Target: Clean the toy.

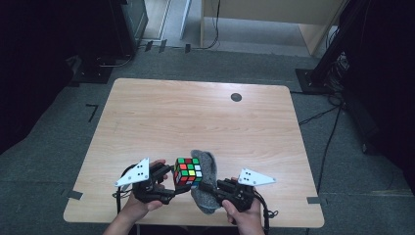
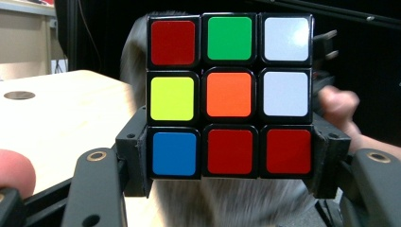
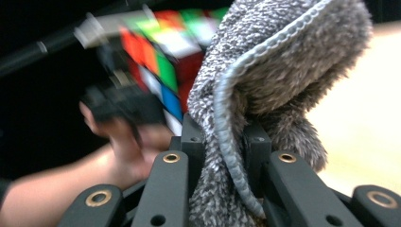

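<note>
**Wooden table, one cube, one grey cloth**

Grey carpet is seen around a pale wooden table (image 1: 195,112) in the high view, with dark stands and cables at the upper corners and tape marks on the floor. One dark round hole (image 1: 236,97) is set in the tabletop at upper centre. Near the lower edge, one colour cube (image 1: 188,171) is clamped in the left gripper (image 1: 169,183), and one grey fuzzy cloth (image 1: 205,178) lies against the cube's right side, pinched by the right gripper (image 1: 208,188). Two white three-cornered plates are counted, one on each tool. No writing can be read.

From the left gripper view, nine stickers are counted on the facing side of the cube (image 2: 229,94): four red, two white, one green, one yellow, one orange, one blue. The jaws are closed on its bottom row. The cloth (image 2: 222,203) is blurred behind.

From the right gripper view, the cloth (image 3: 283,71) is held tight between closed jaws, with the cube (image 3: 161,56) blurred at upper left.
</note>
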Demonstrator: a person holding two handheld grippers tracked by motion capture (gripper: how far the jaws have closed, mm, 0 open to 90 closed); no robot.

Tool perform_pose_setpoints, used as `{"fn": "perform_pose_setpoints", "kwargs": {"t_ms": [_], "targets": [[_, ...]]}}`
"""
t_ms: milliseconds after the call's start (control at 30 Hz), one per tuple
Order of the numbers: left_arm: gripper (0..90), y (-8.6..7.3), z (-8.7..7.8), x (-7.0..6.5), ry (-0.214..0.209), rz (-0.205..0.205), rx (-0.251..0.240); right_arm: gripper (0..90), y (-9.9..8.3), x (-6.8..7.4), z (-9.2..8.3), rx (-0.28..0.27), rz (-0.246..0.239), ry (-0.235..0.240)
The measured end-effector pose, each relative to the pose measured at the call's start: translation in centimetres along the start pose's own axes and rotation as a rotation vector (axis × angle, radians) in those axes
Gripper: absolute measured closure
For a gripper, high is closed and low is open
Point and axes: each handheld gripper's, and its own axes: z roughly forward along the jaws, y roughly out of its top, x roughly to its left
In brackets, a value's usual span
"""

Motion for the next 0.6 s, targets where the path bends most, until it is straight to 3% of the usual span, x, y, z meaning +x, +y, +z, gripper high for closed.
{"fn": "perform_pose_setpoints", "kwargs": {"t_ms": [67, 133, 167, 233, 300, 333, 367, 400, 433, 467, 533, 600], "targets": [[33.9, 0.1, -0.1, 0.0, 0.007, 0.006, 0.003, 77.2, -0.2, -0.3, -0.1, 0.042, -0.029, -0.077], [33.9, 0.0, -0.1, 0.1, 0.012, 0.004, 0.006, 77.2, 0.1, -0.6, -1.0, -0.07, 0.02, -0.051], [33.9, 0.0, -0.1, 0.1, 0.015, 0.005, 0.01, 77.2, 0.4, -0.4, -1.5, -0.133, 0.026, -0.034], [33.9, -0.2, 0.1, 0.1, 0.012, 0.005, 0.023, 77.0, 0.7, 0.1, -1.8, -0.193, 0.006, 0.005], [33.8, -0.2, 0.1, 0.0, 0.005, 0.006, 0.019, 76.6, 0.3, 0.5, -0.9, -0.149, -0.005, 0.054], [33.8, -0.1, 0.1, 0.0, 0.01, 0.01, 0.022, 76.7, 0.0, 0.4, -0.5, -0.114, 0.005, 0.045], [33.9, 0.0, 0.0, 0.0, 0.015, 0.014, 0.022, 76.8, -0.3, 0.1, 0.0, -0.042, 0.009, 0.018], [33.8, 0.0, -0.1, 0.0, 0.015, 0.014, 0.019, 77.0, -0.5, 0.0, 0.4, 0.036, -0.034, -0.058], [33.9, 0.0, -0.1, 0.1, 0.014, 0.013, 0.014, 77.0, -0.7, 0.1, 0.6, 0.07, -0.084, -0.125], [33.9, 0.1, -0.1, 0.1, 0.018, 0.014, 0.014, 77.0, -0.7, 0.1, 0.3, 0.041, -0.074, -0.117], [33.9, 0.1, -0.2, 0.1, 0.018, 0.019, 0.019, 76.9, -0.2, 0.3, -0.6, -0.09, -0.028, -0.046], [33.9, 0.0, -0.1, 0.0, 0.011, 0.015, 0.018, 76.9, 0.3, 0.9, -1.0, -0.169, -0.041, 0.008]]}}
